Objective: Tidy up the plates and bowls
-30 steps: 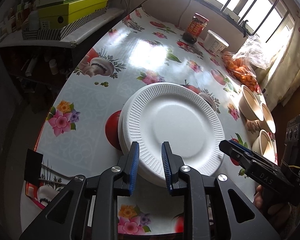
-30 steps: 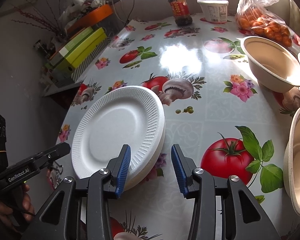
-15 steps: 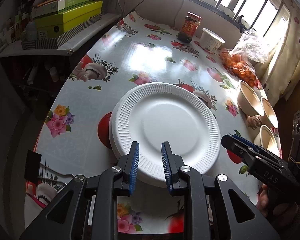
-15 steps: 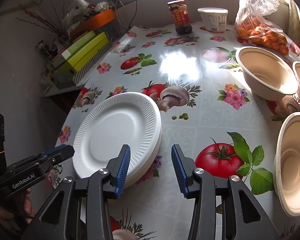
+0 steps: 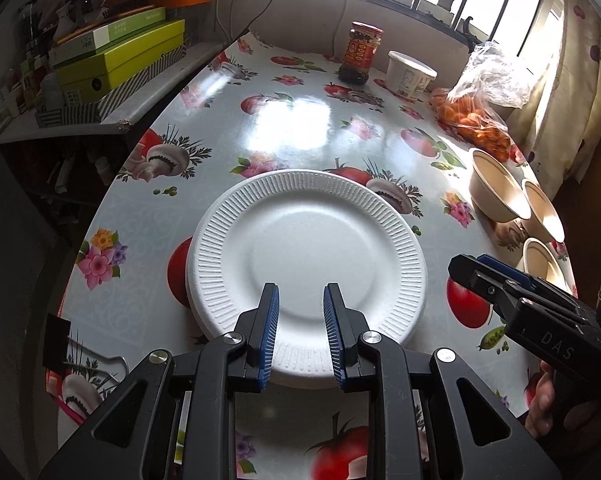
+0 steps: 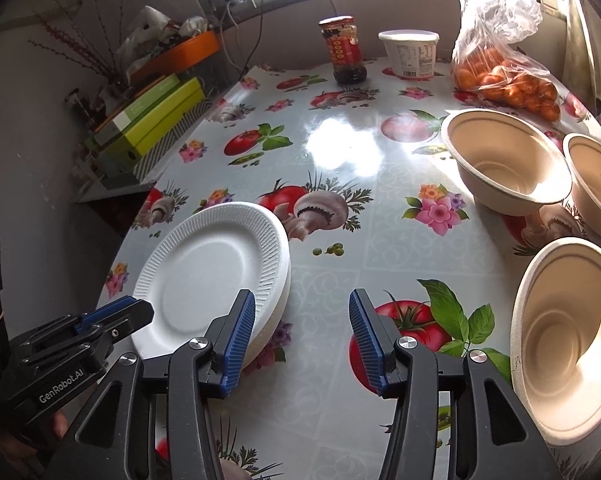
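Plates (stacked) sit under both down-tilted tools, left slightly parted, right just widening, both empty.

Home dining table: patterned oilcloth, sauce jar.

A stack of white foam plates with ribbed rims lies flat near the tabletop edge that runs along the dark shelf side, toward the near end. The top plate sits slightly off-centre, so a lower rim peeks out at one side; how many plates are stacked cannot be told. It is empty and right way up. Three beige paper bowls stand upright and empty along the opposite edge of the tabletop, well apart from the plates: the farthest bowl is just beside the second bowl, and the nearest bowl stands apart from both.
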Available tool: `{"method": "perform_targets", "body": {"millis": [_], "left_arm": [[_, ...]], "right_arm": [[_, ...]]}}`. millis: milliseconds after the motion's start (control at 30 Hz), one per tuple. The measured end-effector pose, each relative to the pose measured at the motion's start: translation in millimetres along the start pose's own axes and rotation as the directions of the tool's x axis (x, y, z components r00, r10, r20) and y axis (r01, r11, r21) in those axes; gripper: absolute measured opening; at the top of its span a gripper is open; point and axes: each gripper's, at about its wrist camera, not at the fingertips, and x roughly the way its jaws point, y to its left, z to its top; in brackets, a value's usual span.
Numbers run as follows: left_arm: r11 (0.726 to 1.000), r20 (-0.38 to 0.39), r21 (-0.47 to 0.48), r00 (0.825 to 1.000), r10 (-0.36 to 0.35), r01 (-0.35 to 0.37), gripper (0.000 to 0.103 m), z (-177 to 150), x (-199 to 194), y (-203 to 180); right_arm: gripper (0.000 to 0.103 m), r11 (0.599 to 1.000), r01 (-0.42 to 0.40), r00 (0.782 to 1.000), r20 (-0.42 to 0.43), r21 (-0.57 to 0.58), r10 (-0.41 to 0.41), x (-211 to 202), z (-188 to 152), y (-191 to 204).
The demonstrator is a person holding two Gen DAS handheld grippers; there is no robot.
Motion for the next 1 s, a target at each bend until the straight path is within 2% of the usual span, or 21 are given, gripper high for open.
{"method": "perform_targets", "body": {"millis": [467, 1000], "left_arm": [[0.998, 0.018, 0.065, 1.000, 0.001, -0.002, 0.024, 10, 9, -28], [0.983, 0.040, 0.173, 0.997, -0.069, 0.061, 0.024, 34, 13, -88]], "right_arm": [[0.053, 0.998, 0.064, 0.997, 0.038, 0.020, -0.064, -9, 11, -23], [0.054, 0.984, 0.169, 0.981, 0.093, 0.049, -0.173, -44, 26, -62]]}}
